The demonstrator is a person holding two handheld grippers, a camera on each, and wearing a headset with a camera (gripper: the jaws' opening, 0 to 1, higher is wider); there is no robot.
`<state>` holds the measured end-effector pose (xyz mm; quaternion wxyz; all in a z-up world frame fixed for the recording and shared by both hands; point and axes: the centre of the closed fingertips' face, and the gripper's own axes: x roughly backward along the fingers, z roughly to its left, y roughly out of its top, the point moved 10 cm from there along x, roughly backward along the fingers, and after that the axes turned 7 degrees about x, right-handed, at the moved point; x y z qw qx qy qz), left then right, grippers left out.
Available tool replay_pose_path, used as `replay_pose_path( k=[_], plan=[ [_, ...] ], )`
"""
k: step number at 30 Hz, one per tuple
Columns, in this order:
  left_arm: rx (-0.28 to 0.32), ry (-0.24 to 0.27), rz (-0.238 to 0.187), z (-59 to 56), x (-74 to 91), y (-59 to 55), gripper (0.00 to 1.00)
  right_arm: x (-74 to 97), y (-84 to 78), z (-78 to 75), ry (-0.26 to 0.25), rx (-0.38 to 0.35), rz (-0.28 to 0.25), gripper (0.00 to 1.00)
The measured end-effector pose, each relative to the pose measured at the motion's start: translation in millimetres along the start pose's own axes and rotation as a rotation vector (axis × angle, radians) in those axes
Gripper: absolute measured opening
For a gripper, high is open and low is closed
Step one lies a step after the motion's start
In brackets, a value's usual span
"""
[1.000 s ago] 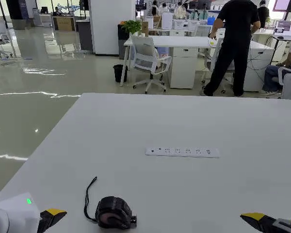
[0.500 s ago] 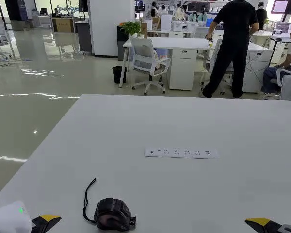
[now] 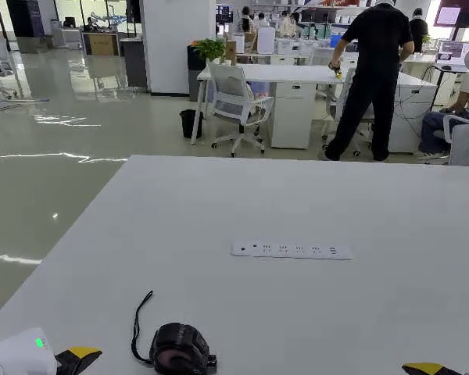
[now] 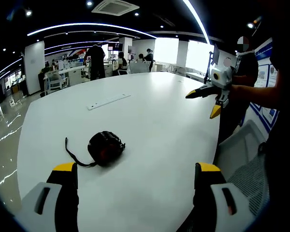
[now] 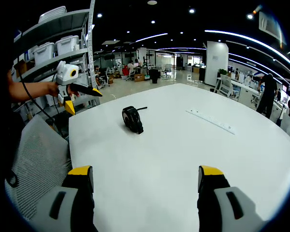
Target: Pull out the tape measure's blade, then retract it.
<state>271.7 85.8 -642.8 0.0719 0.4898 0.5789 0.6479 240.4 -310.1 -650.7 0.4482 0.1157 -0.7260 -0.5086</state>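
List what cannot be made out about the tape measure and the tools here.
- Tape measure: its print and blade tip are too small in every view.
- Left tool: in the head view, the bottom edge cuts off all but a yellow tip.
- Right tool: in the head view, the same edge leaves a yellow sliver.
- Power strip: in the head view, its switch is too small to read.

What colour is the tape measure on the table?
Black, with a reddish side face. The tape measure shows best in the left gripper view.
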Motion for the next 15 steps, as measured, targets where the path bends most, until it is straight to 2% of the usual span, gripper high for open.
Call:
replay_pose_path(
  k=[15],
  plan=[
    [-0.002,0.001,-0.009,4.0,0.9,-1.2,0.99,0.3,0.5,2.4,-0.004,0.005,-0.002,0.92]
  ],
)
